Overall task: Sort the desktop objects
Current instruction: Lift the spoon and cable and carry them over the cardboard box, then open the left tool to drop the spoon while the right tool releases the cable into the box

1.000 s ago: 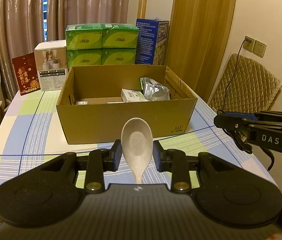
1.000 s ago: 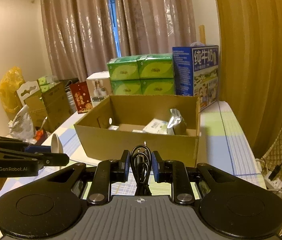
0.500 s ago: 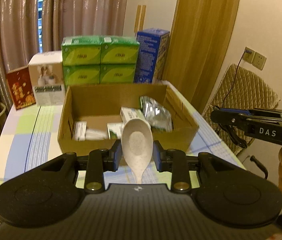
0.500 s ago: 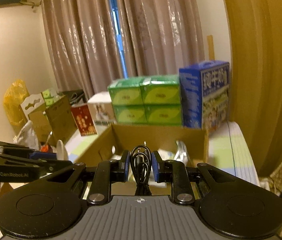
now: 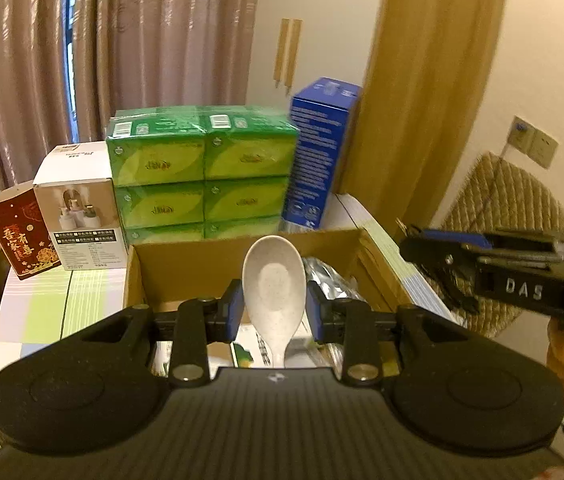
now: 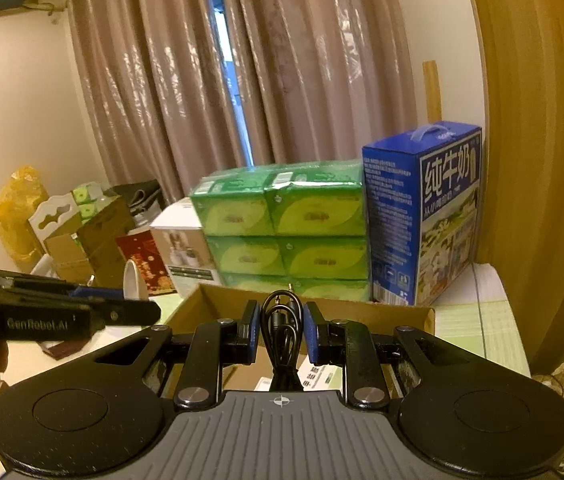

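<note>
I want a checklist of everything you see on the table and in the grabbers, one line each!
Surface: checked tablecloth, partly covered.
Job's things: white spoon and black cable, both held over the open cardboard box; packets inside.
Clutter: green packs, blue carton, white box, red box.
Grippers: left gripper shut on spoon; right gripper shut on cable.
Cables: only the held one.
Surroundings: curtains, wall socket.

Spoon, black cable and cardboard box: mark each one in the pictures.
spoon (image 5: 273,288), left wrist view, middle of its bowl.
black cable (image 6: 280,330), right wrist view, the coiled loops between the blue pads.
cardboard box (image 5: 217,268), left wrist view, inner face of its far wall.
</note>
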### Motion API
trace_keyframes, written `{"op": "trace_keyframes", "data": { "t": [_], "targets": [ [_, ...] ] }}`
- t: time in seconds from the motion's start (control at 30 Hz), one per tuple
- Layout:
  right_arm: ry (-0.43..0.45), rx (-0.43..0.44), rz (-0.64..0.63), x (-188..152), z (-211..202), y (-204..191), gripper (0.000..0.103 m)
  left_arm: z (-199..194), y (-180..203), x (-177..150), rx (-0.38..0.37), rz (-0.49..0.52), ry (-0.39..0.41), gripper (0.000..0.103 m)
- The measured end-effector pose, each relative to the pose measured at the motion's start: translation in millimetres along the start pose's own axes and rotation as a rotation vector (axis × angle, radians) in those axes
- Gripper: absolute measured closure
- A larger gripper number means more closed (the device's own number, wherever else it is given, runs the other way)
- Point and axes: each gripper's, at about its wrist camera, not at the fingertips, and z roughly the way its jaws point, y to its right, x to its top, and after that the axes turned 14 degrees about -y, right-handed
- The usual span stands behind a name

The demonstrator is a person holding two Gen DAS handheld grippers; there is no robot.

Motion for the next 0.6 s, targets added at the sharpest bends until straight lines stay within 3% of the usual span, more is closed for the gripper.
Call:
{"op": "trace_keyframes", "data": {
  "t": [0.3, 0.6],
  "targets": [
    [-0.035, 0.003, 0.027, 6, 36, 12, 0.083, 33, -30, 30, 0.040, -0.055, 0.003, 0.076],
    [-0.060, 0.001, 0.024, 2, 60, 14, 0.083, 68, -41, 30, 0.069, -0.053, -0.028, 0.075]
  ]
}}
